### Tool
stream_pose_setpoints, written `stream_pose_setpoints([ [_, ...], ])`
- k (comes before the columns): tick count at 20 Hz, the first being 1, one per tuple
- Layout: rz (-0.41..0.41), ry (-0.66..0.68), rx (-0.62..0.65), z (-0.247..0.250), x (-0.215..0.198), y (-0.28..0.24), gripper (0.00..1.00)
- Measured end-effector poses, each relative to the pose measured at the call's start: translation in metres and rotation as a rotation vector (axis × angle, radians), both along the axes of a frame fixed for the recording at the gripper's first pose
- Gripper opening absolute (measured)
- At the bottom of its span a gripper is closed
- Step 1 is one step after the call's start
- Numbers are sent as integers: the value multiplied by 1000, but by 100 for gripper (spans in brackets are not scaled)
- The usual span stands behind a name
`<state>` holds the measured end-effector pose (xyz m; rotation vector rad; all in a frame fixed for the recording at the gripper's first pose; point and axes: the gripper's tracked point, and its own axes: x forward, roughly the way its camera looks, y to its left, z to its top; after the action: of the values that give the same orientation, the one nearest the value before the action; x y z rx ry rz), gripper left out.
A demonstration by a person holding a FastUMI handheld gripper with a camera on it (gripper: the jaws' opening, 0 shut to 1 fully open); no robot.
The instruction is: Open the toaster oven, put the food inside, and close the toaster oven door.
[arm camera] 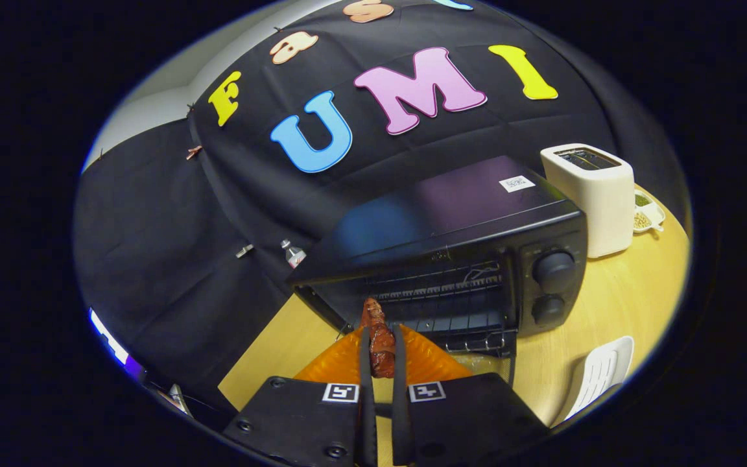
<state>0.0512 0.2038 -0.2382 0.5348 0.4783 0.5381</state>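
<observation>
Both tongs (381, 344) fingers clenched on food (380, 337), at open toaster oven (458, 259) mouth; food likely light, soft, greasy; mid-body hold suits.

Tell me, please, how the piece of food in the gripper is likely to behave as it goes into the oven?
The food looks elongated and glazed, so it may be slippery. The gripper clamps its lower part only, so its tip could droop. It seems light, reaching toward the open toaster oven.

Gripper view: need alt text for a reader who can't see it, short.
The gripper is shut on a reddish-brown piece of food, held at the open mouth of a black toaster oven on a wooden table. A white toaster stands beyond the oven.
</observation>
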Motion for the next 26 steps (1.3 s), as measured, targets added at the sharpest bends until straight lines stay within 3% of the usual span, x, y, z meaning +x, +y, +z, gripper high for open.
stream_pose_setpoints([
  [5,-3,-46,-25,-25,30,17,13],
  [10,-40,-86,-178,-46,51,7,18],
  [13,-86,-106,-337,-64,64,-11,40],
  [15,-95,-115,-376,-65,66,-15,51],
  [19,-90,-141,-408,-53,53,-17,94],
  [21,-99,-165,-424,-42,46,-25,100],
  [26,-97,-167,-394,-6,-1,-39,98],
])
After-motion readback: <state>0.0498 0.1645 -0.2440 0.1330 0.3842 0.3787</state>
